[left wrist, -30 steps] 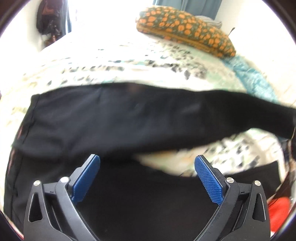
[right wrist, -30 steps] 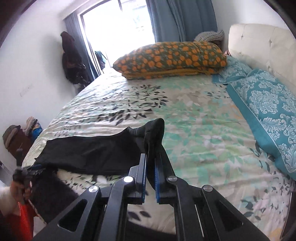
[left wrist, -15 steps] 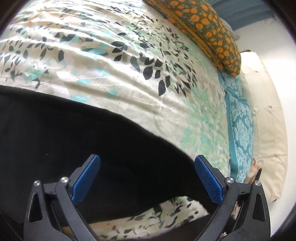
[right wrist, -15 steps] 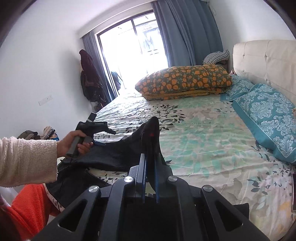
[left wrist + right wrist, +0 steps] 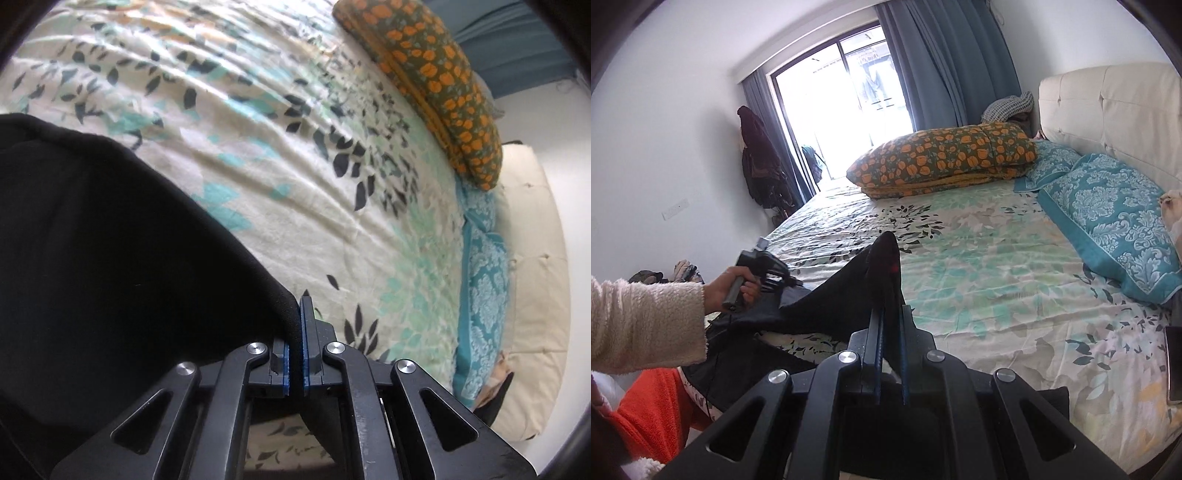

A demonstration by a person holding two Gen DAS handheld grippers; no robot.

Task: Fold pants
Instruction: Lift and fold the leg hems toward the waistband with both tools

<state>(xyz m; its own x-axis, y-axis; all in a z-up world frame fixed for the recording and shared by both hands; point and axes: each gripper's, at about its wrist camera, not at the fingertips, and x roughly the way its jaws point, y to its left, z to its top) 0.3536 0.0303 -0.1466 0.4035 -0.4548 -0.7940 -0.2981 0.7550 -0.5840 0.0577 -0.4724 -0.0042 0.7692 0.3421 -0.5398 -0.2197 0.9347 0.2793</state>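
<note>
The black pants fill the left half of the left wrist view, a broad dark sheet whose edge runs diagonally from the upper left down to the lower centre of the frame. Right there the left gripper has its blue pads pressed together on that edge, the cloth pinched between them. In the right wrist view the same pants stretch across the lower left of the frame, from the lower centre out toward the left, lifted off the sheet in the middle. The right gripper is clamped on a bunched end of the fabric, and a peak of black cloth sticks up above its closed jaws at mid-frame. Over at the left of that view, a hand in a fluffy cream sleeve grasps the handle of the other gripper, which points into the dark fabric. Below the sleeve sits something bright orange-red.

Underneath it all lies the bed sheet, pale with teal and black leaf prints, wrinkled across the centre. At the far side rests a green bolster with orange flowers, and two teal patterned pillows run along the right, against a cream padded headboard. Blue curtains frame a bright window at the top centre, and dark clothing hangs on the white wall at the left.
</note>
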